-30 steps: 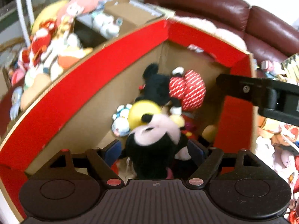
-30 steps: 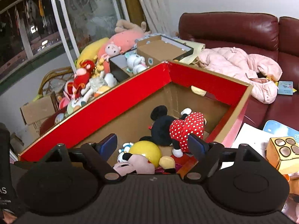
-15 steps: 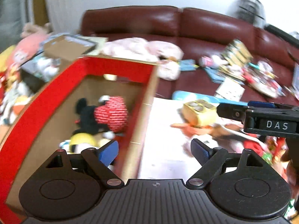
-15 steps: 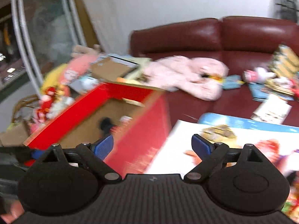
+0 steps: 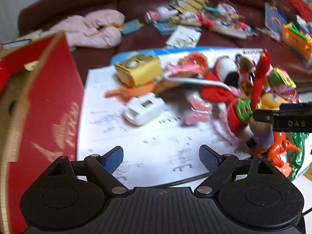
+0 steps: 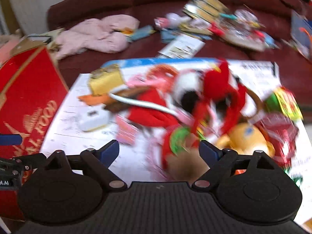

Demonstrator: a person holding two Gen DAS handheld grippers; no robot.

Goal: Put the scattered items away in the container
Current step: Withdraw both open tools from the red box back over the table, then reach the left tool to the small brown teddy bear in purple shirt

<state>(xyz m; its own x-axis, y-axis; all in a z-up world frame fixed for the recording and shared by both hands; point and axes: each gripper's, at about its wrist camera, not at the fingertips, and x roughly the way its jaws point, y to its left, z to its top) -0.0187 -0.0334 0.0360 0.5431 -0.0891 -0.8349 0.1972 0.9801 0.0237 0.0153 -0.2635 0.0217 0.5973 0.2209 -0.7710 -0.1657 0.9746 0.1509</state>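
Both views are smeared by motion, worst in the right wrist view, where the toy pile [image 6: 210, 107] at centre right dissolves into red, white and green streaks and no single toy can be told apart. The red box [image 5: 48, 105] is cut off by the left edge in the left wrist view, so its inside is almost wholly out of sight. The clutter on the sofa [image 5: 204, 19] along the upper frame is too small and soft to identify piece by piece.
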